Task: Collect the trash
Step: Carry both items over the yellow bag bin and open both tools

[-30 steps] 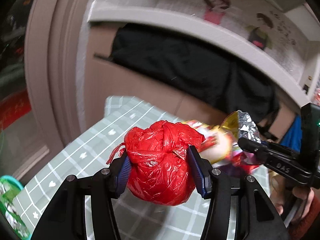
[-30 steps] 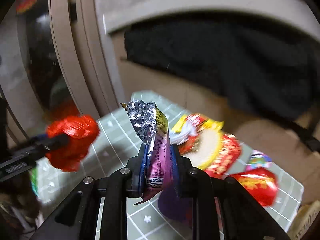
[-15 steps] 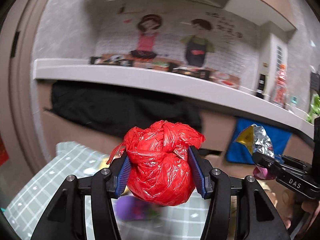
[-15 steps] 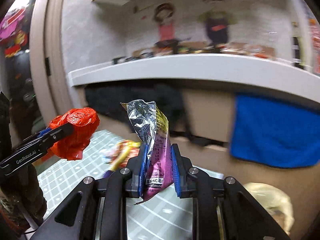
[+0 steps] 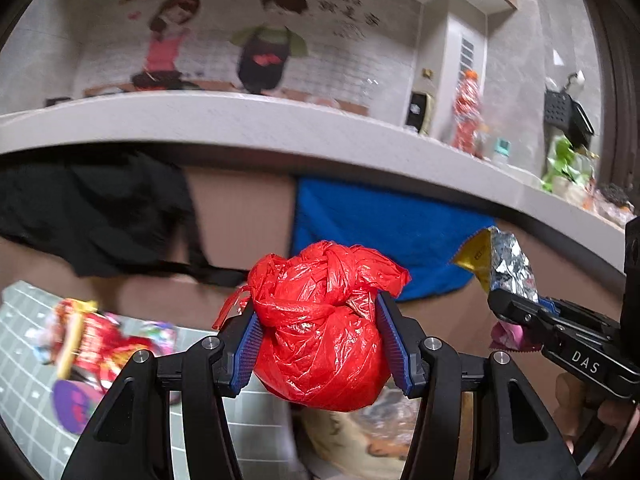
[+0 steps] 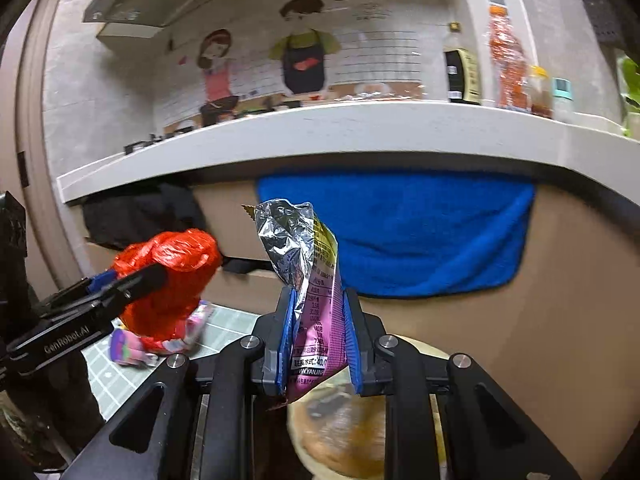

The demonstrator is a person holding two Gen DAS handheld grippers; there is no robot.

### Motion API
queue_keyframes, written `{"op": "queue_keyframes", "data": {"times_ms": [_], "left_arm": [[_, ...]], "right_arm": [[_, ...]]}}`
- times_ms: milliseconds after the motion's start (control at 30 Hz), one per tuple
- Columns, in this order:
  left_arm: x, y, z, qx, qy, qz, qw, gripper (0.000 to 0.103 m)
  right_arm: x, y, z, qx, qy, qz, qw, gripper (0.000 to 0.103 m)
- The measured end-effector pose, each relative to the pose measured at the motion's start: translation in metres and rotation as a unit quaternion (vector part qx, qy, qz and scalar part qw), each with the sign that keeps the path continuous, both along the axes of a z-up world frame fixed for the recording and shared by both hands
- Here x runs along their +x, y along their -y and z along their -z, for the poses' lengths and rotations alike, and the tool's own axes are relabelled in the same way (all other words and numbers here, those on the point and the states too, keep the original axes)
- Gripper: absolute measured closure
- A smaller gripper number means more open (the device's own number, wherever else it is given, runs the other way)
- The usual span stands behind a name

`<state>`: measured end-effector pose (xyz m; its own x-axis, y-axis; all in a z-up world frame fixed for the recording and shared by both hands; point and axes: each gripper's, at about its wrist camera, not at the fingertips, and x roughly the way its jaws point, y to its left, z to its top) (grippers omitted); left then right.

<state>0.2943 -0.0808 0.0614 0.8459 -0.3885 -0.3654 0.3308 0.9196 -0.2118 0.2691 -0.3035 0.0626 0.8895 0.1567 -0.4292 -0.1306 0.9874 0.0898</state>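
A: What's nearest in your left hand?

B: Your left hand-held gripper (image 5: 320, 344) is clamped on a knotted red plastic bag (image 5: 320, 328). The blue pads (image 5: 250, 344) press into both its sides, and the bag bulges above and below them, held in the air.

A: And your right hand?

B: Your right hand-held gripper (image 6: 316, 344) is closed to a narrow gap on a snack wrapper (image 6: 308, 280). The wrapper stands upright between the pads, purple and printed at the bottom, with its torn silver foil top sticking up. From the left camera you see that gripper off to the right, holding the wrapper level with the bag and apart from it.

A: What lies below your grippers?

B: A pale, round shape sits right under both of them, too blurred to identify. To your left is the tabletop (image 5: 28, 376) with a green checked cloth. More wrappers (image 5: 88, 344) lie on it, red, yellow and purple, blurred.

A: And farther back?

B: A brown panel faces you, with a blue towel (image 6: 420, 240) hanging over it and a black cloth (image 5: 92, 216) to the left of the towel. Above them runs a pale ledge (image 6: 340, 132), carrying bottles at its right end. Behind that, the wall shows a cartoon mural (image 6: 264, 60) of a woman and a man in an apron.
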Motion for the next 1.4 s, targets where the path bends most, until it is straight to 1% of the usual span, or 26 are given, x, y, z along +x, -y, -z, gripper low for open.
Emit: {"op": "queue_keyframes", "data": {"times_ms": [100,267,367,500,667,800,867,933,1000,1033,1067,1100,1133,1200,1267,1400], "left_arm": [[0.01,0.022,0.008,0.004,-0.01,0.015,0.9998,0.048],[0.024,0.049,0.021,0.01,-0.033,0.033,0.9988,0.048],[0.031,0.056,0.03,0.01,-0.049,0.043,0.9978,0.048],[0.041,0.069,0.038,0.013,-0.058,0.054,0.9968,0.048],[0.057,0.079,0.046,0.008,-0.068,0.064,0.9956,0.048],[0.066,0.087,0.057,0.007,-0.078,0.076,0.9941,0.048],[0.073,0.091,0.067,-0.001,-0.092,0.097,0.9911,0.047],[0.082,0.093,0.076,-0.019,-0.115,0.13,0.9847,0.046],[0.091,0.097,0.085,-0.017,-0.137,0.144,0.9799,0.043],[0.093,0.098,0.089,-0.015,-0.144,0.145,0.9787,0.041],[0.096,0.097,0.091,-0.016,-0.151,0.146,0.9776,0.038],[0.097,0.096,0.092,-0.019,-0.154,0.145,0.9772,0.034],[0.099,0.093,0.092,-0.026,-0.156,0.14,0.9774,0.033],[0.1,0.086,0.089,-0.033,-0.156,0.135,0.9781,0.032],[0.102,0.082,0.085,-0.034,-0.152,0.129,0.9793,0.032],[0.095,0.058,0.069,-0.04,-0.13,0.101,0.9855,0.032]], "right_arm": [[0.001,0.021,0.01,0.005,-0.006,0.013,1.0,0.082],[0.009,0.039,0.02,0.015,-0.019,0.023,0.999,0.082],[0.015,0.046,0.025,0.02,-0.026,0.026,0.999,0.081],[0.02,0.057,0.035,0.033,-0.036,0.027,0.998,0.081],[0.033,0.075,0.045,0.064,-0.051,0.027,0.996,0.081],[0.04,0.081,0.056,0.066,-0.058,0.033,0.996,0.08],[0.043,0.083,0.062,0.072,-0.06,0.033,0.995,0.076],[0.047,0.084,0.069,0.079,-0.064,0.026,0.994,0.073],[0.052,0.086,0.077,0.086,-0.071,0.025,0.993,0.069],[0.055,0.089,0.081,0.091,-0.077,0.027,0.993,0.067],[0.057,0.092,0.085,0.097,-0.082,0.034,0.991,0.064],[0.059,0.095,0.088,0.1,-0.085,0.042,0.99,0.063],[0.06,0.097,0.091,0.102,-0.088,0.051,0.99,0.063],[0.06,0.1,0.095,0.109,-0.091,0.056,0.988,0.062],[0.06,0.1,0.096,0.116,-0.092,0.05,0.988,0.061],[0.055,0.091,0.091,0.106,-0.087,0.045,0.99,0.061]]}}
